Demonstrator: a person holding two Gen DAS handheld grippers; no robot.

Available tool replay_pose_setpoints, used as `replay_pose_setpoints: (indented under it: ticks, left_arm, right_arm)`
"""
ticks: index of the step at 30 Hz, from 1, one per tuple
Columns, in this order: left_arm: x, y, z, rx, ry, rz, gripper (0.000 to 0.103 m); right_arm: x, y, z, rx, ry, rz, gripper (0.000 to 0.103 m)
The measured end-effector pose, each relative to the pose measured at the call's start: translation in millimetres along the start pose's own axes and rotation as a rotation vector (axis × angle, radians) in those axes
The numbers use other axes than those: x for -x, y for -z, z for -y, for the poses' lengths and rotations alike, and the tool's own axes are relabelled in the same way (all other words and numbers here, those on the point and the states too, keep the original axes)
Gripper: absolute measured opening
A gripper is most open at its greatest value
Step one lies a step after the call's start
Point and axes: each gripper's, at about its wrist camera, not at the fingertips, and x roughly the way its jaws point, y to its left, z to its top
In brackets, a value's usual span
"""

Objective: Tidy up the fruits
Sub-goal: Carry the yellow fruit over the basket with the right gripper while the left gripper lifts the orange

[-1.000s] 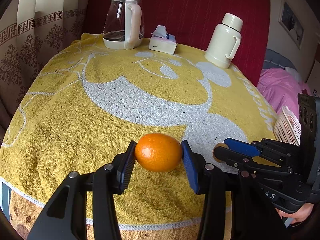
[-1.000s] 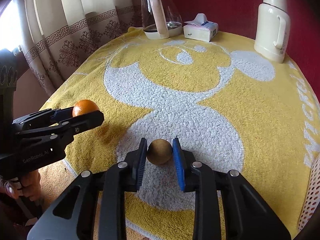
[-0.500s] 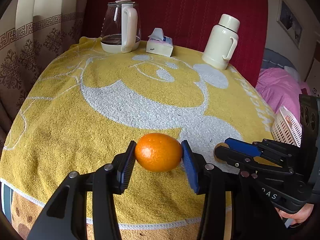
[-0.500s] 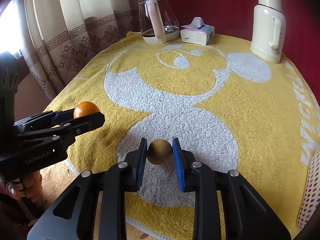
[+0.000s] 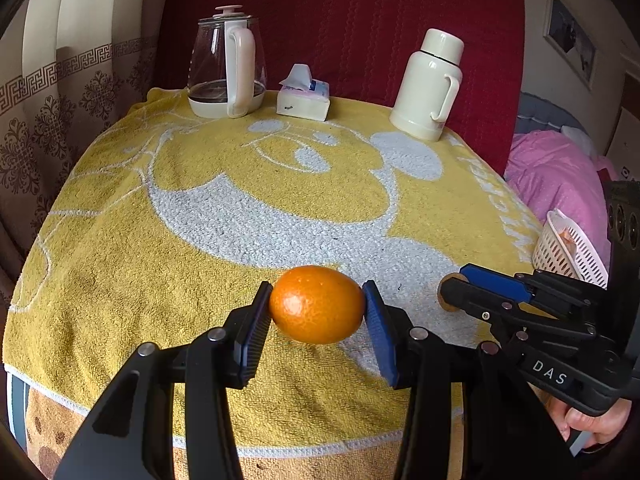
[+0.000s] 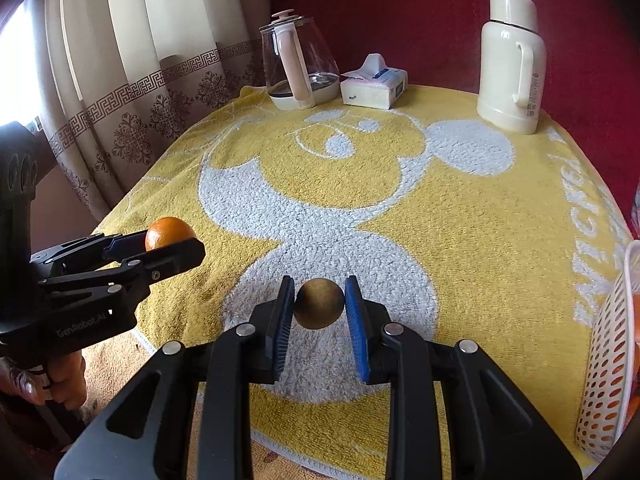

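My left gripper is shut on an orange and holds it above the yellow towel near the table's front edge. It also shows in the right wrist view, where the orange peeks above its fingers. My right gripper is shut on a small round brown fruit, also lifted over the towel. In the left wrist view the right gripper sits at the right, with the brown fruit mostly hidden. A white perforated basket stands at the table's right edge.
At the back of the table stand a glass kettle, a tissue pack and a cream thermos jug. Curtains hang at the left. A red wall is behind. A pink bed cover lies beyond the right edge.
Both grippers have risen a little and pulled back with their fruits still held. The table looks farther away.
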Motion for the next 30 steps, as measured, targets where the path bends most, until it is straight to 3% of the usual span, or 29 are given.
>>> replay_pose_setpoints:
  ticks: [30]
  left_arm:
    - [1, -17, 52, -0.093, 0.052, 0.024, 0.046]
  right_arm:
    - [59, -2, 59, -0.122, 0.104, 0.144, 0.027]
